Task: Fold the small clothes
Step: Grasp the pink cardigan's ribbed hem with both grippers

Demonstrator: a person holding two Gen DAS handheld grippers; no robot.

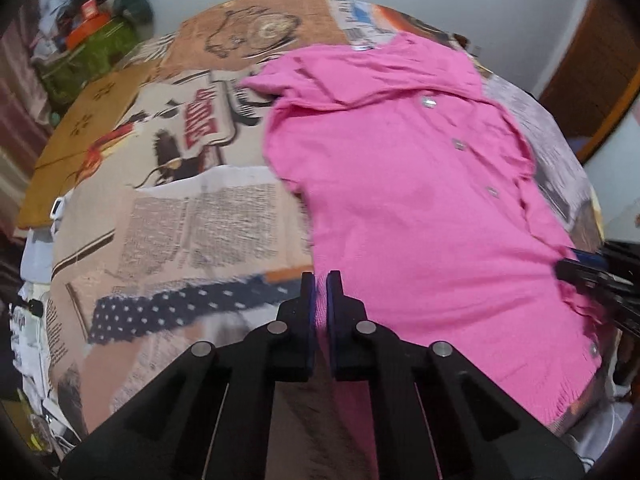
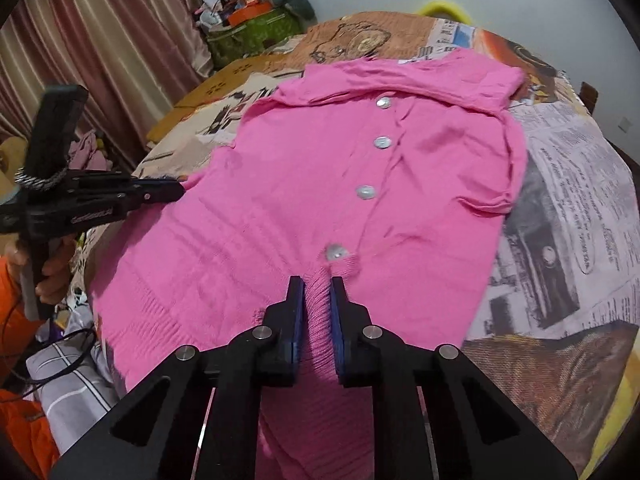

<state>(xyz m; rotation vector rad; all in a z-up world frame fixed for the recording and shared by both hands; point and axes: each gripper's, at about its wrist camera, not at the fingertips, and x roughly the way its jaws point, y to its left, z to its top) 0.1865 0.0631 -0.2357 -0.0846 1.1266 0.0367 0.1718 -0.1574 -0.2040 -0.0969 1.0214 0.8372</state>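
A small pink knitted cardigan (image 1: 400, 184) with a row of pearly buttons lies flat on a printed bedspread (image 1: 192, 216); it also shows in the right wrist view (image 2: 304, 184). My left gripper (image 1: 321, 280) is shut on the hem at the cardigan's left lower corner. My right gripper (image 2: 316, 284) is shut on the ribbed hem just below the lowest button (image 2: 335, 251). The left gripper also shows at the cardigan's left edge in the right wrist view (image 2: 176, 191). The right gripper shows at the right edge of the left wrist view (image 1: 568, 270).
The bedspread (image 2: 576, 184) has newspaper-style print. A green bag heaped with clutter (image 2: 252, 28) stands at the far end by a curtain (image 2: 100, 48). A grey checked cloth (image 2: 68, 380) lies beside the bed at lower left.
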